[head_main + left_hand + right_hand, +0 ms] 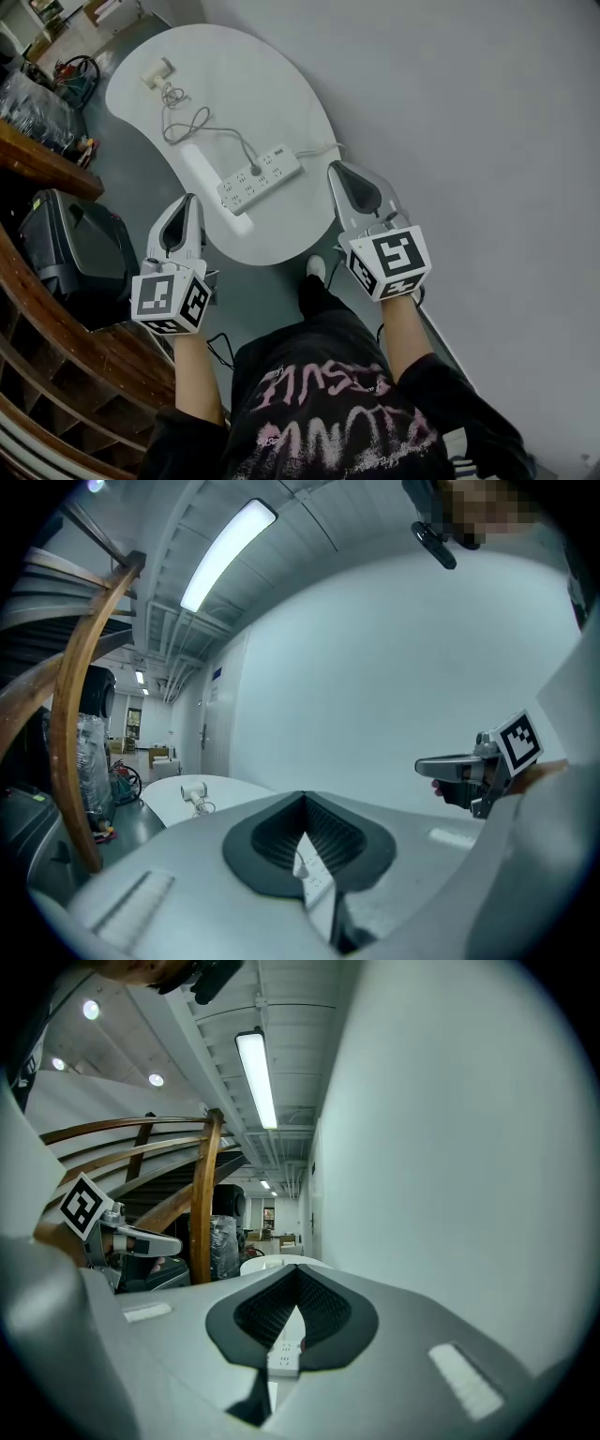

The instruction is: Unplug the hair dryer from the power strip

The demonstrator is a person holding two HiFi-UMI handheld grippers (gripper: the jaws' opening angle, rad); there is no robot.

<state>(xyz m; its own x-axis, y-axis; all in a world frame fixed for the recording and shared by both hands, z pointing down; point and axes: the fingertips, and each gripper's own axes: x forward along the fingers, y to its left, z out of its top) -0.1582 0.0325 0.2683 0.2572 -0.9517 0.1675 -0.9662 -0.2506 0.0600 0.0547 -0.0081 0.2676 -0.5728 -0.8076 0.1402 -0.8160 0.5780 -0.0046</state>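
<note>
A white hair dryer (pixel 157 71) lies at the far end of the white curved table (pixel 281 239). Its grey cord (pixel 192 122) loops toward the white power strip (pixel 260 178), where its plug (pixel 255 170) sits in a socket. My left gripper (pixel 188 201) hovers shut and empty near the table's left edge, short of the strip. My right gripper (pixel 337 169), also shut and empty, hangs just right of the strip. In the left gripper view the strip (pixel 314 878) shows past the shut jaws (pixel 303 799). The right gripper view has the strip (pixel 284 1354) below its jaws (pixel 298 1271).
A black case (pixel 70 248) stands on the floor left of the table, beside curved wooden railings (pixel 56 356). The strip's own white lead (pixel 319 148) runs off the table's right edge. A grey wall (pixel 469 112) closes the right side. My shoe (pixel 316 269) is under the table's near edge.
</note>
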